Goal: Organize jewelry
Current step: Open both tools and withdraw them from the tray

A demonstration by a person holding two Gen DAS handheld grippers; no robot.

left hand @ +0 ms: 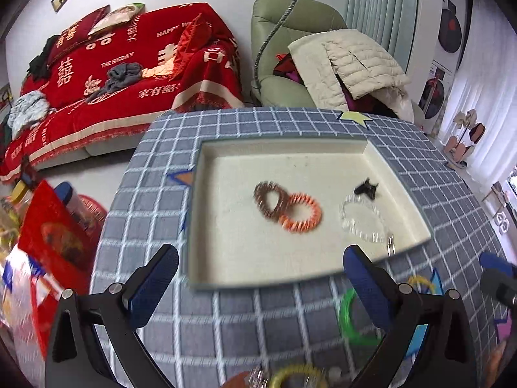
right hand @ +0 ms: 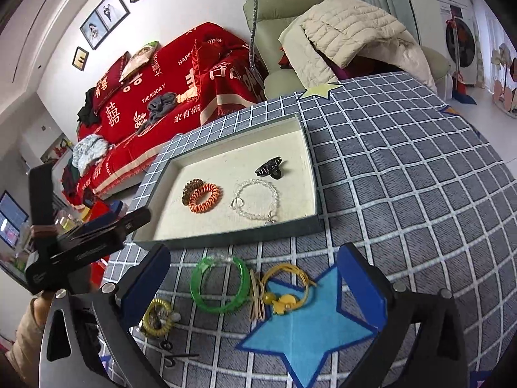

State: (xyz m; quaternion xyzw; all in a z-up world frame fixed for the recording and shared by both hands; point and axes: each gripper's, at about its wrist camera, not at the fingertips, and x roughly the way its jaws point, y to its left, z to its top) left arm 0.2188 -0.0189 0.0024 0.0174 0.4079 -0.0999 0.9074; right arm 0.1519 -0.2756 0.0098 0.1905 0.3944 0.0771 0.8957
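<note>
A shallow cream-lined tray (left hand: pixel 226 258) (right hand: pixel 168 226) lies on the checked tablecloth. In it are a brown coil hair tie (left hand: pixel 268 200) (right hand: pixel 190 187), an orange coil hair tie (left hand: pixel 302 213) (right hand: pixel 205 201), a clear bead bracelet (left hand: pixel 365 220) (right hand: pixel 255 200) and a black claw clip (left hand: pixel 365 188) (right hand: pixel 271 166). In front of the tray lie a green bangle (right hand: pixel 219 286) (left hand: pixel 350 318), yellow cord jewelry (right hand: pixel 287 287) and a yellow coil tie (right hand: pixel 156 320) (left hand: pixel 292 376). My left gripper (left hand: pixel 261 281) is open and empty over the tray's near edge. My right gripper (right hand: pixel 255 286) is open above the green bangle and holds nothing.
The left gripper's body (right hand: pixel 74 239) shows at the left of the right wrist view. Small dark earrings (right hand: pixel 168 346) lie near the front edge. A blue star patch (right hand: pixel 307 326) marks the cloth. Beyond the table are a red-covered sofa (left hand: pixel 129 74) and a green armchair (left hand: pixel 290 48).
</note>
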